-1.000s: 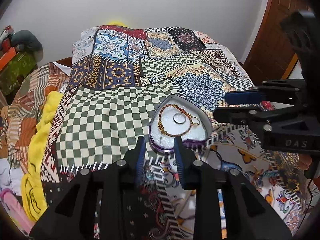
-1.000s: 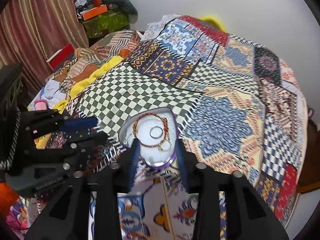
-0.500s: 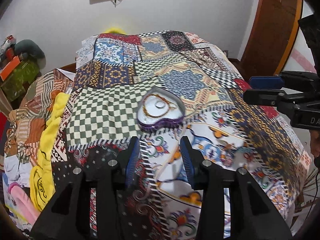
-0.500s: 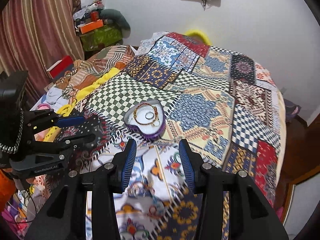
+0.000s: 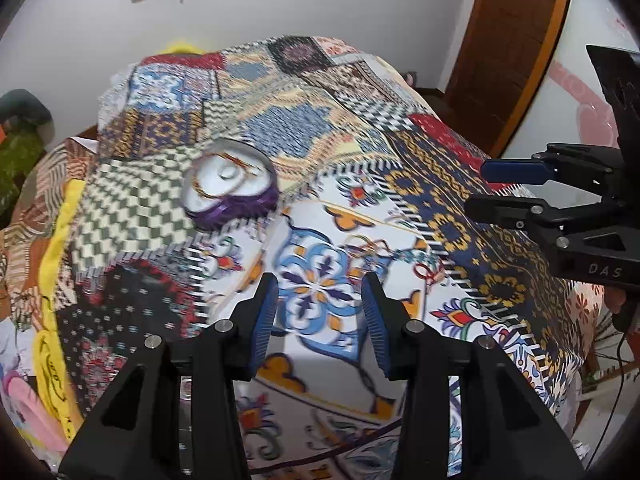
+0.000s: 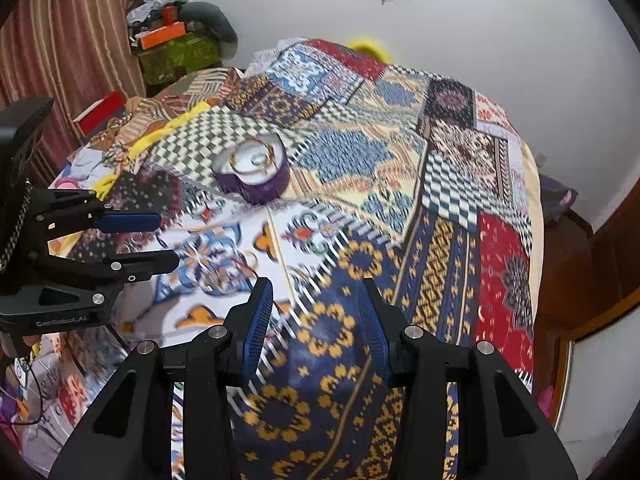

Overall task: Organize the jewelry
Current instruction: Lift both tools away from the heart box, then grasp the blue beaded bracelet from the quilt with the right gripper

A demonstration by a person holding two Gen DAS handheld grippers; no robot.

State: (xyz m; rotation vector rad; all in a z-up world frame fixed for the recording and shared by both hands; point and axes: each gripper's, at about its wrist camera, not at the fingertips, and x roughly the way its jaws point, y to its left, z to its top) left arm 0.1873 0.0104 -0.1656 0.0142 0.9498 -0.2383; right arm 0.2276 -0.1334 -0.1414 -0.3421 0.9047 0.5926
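A purple heart-shaped box (image 5: 230, 184) (image 6: 254, 168) lies open on the patchwork bedspread (image 5: 440, 152), with a gold chain and a ring on its white lining. My left gripper (image 5: 320, 312) (image 6: 168, 242) hangs well back from the box, over a white floral patch, open with nothing between its blue pads. My right gripper (image 6: 318, 312) (image 5: 476, 187) is beside it over a dark blue patch, also open and holding nothing. Thin loops (image 5: 374, 246) that may be loose jewelry lie on the white patch between the grippers, too blurred to tell.
A yellow cloth (image 5: 52, 240) and crumpled fabrics run along the bed's left side. Boxes and clutter (image 6: 176, 48) stand by the striped curtain (image 6: 60, 40). A wooden door (image 5: 512, 40) is at the right, beyond the bed's edge.
Both grippers have drawn back from the heart box, which now sits farther off and looks smaller. The left jaws have widened a little.
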